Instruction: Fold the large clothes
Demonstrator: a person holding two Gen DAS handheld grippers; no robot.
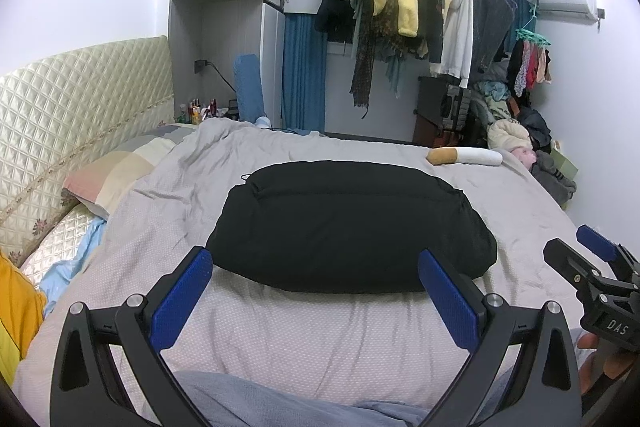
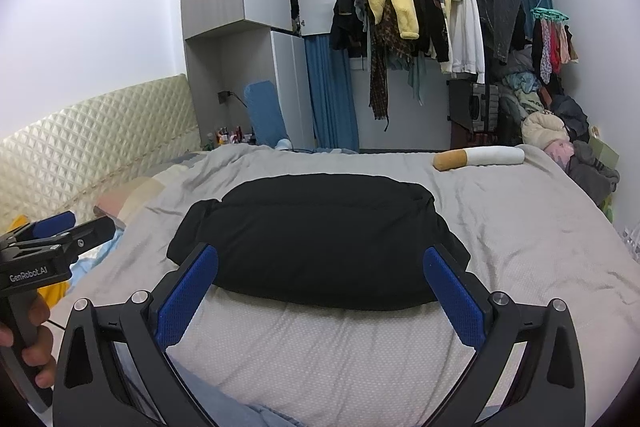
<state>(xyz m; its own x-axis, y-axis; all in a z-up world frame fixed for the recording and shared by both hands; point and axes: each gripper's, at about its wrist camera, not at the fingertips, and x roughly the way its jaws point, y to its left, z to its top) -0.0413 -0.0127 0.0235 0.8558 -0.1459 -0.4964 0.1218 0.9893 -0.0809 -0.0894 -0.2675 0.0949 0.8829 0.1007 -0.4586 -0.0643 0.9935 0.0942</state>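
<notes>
A black garment (image 1: 348, 223) lies folded into a thick rectangle on the grey bedspread (image 1: 320, 339); it also shows in the right wrist view (image 2: 320, 239). My left gripper (image 1: 316, 259) is open and empty, hovering just short of the garment's near edge. My right gripper (image 2: 320, 255) is open and empty too, its blue pads (image 2: 188, 291) flanking the near edge without touching. Each gripper shows in the other's view: the right one at the right edge (image 1: 592, 251), the left one at the left edge (image 2: 60, 227).
A cigarette-shaped pillow (image 2: 480, 157) lies at the bed's far right. Pillows (image 1: 116, 171) and a quilted headboard (image 1: 80, 99) are on the left. Hanging clothes (image 2: 420, 7) and a clothes pile (image 2: 560, 131) stand beyond the bed. A yellow garment (image 1: 16, 307) lies left.
</notes>
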